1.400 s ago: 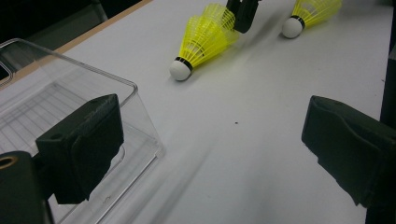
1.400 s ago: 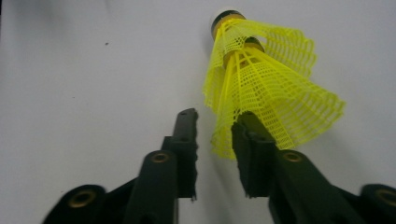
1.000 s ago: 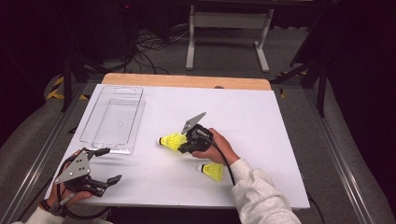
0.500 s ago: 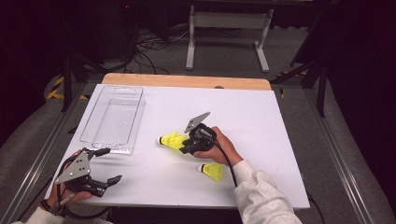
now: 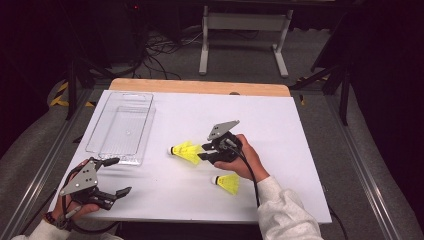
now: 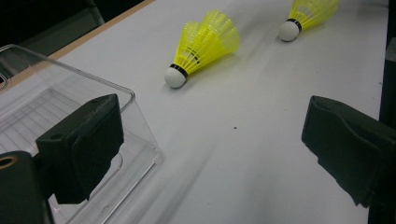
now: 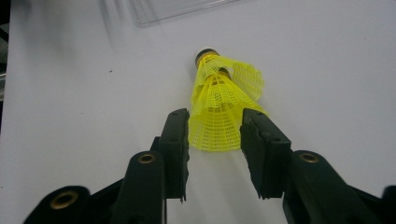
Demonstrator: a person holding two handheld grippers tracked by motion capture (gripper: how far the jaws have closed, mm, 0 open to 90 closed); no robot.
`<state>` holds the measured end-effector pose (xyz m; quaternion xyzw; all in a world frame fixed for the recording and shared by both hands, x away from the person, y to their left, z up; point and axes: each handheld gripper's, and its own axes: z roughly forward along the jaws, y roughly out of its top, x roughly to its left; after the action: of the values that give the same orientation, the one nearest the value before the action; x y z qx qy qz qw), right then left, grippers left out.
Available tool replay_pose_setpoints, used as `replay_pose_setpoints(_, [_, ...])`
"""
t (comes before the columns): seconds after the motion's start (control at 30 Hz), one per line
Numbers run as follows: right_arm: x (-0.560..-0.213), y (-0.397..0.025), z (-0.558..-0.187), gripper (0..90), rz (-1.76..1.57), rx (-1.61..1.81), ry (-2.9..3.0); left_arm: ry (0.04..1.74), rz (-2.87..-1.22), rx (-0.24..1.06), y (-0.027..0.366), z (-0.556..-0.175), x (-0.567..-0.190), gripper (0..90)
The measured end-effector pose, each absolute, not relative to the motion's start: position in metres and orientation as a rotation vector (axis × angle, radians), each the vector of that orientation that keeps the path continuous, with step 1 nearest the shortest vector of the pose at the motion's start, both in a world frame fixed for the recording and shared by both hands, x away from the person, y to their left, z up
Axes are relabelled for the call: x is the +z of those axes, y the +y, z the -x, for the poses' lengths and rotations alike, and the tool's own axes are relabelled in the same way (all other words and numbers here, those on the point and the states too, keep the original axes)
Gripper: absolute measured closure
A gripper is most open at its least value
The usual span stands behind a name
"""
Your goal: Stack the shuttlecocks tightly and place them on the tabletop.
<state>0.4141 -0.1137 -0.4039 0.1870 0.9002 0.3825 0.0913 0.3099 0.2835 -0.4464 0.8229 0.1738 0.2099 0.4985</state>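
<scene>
- High view: on the white tabletop (image 5: 300, 150) the right tool (image 5: 202, 156) reaches the skirt end of a pair of nested yellow mesh-skirted shuttlecocks with a white cork tip (image 5: 184, 150), lying near the middle, cork toward a clear rectangular plastic tray (image 5: 122, 127) at the far left. A lone yellow shuttlecock (image 5: 226, 183) lies just beside the right hand (image 5: 244, 159), nearer the person. The left tool (image 5: 116, 176) rests near the front left corner, jaws wide apart, holding nothing
- Left gripper view: the spread jaws frame bare tabletop; the tray's corner sits beside one jaw, the nested pair and the lone shuttlecock farther off
- Right gripper view: the jaws stand narrowly either side of the yellow skirt, touching or nearly so; whether they grip firmly I cannot tell
- Judgement: the step looks like grasping the nested pair, perhaps for the tray. Next calls for a gentle squeeze so the mesh isn't crushed, then a lift
</scene>
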Motion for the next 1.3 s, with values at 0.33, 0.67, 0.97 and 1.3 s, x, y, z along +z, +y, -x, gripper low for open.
replay_pose_setpoints(0.33, [-0.393, -0.136, -0.395, 55.4, -0.607, 1.169, 2.544, 0.407, -1.991, 0.506, 0.281, -0.314, -0.446, 6.4])
replay_pose_setpoints(0.67, [-0.385, -0.159, -0.375, 36.3, -0.668, 1.180, 2.428, 0.400, -1.994, 0.500, 0.278, -0.316, -0.446, 6.4])
replay_pose_setpoints(0.97, [-0.383, -0.186, -0.346, 18.3, -0.765, 1.202, 2.313, 0.399, -1.988, 0.507, 0.278, -0.315, -0.445, 6.3])
replay_pose_setpoints(1.3, [-0.402, -0.194, -0.315, 17.2, -0.795, 1.180, 2.322, 0.385, -1.991, 0.516, 0.276, -0.314, -0.444, 6.3])
